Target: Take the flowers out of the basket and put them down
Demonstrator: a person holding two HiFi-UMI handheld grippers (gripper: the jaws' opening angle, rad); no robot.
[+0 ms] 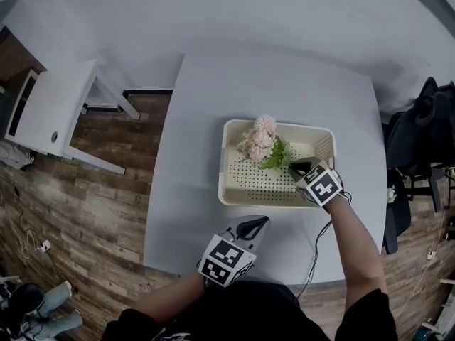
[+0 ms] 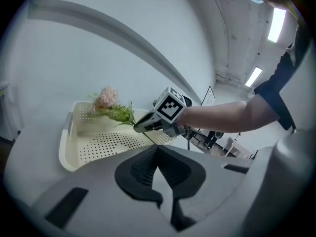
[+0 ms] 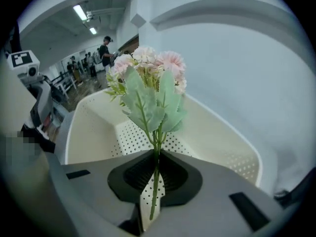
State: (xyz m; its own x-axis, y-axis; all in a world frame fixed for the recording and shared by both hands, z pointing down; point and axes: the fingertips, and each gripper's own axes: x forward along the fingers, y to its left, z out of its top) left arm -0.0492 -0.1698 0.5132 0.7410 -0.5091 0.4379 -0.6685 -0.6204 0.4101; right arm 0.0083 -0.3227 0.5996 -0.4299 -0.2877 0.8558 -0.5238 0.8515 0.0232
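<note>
A pale grey table (image 1: 206, 212) stands on a wood-plank floor (image 1: 85, 190), with a white side table (image 1: 50, 109) at upper left. Mid-frame sits the cream perforated basket (image 1: 238, 194), with the pink flowers (image 1: 260, 141) over its upper part. Only the right gripper view shows the right gripper (image 3: 157, 156) pinching their stem. The left gripper (image 2: 158, 149) is pressed together on nothing.

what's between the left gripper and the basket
Nothing but bare table. In the head view, a short grey strip separates the left gripper from the near rim of the basket, and no object lies on it.
</note>
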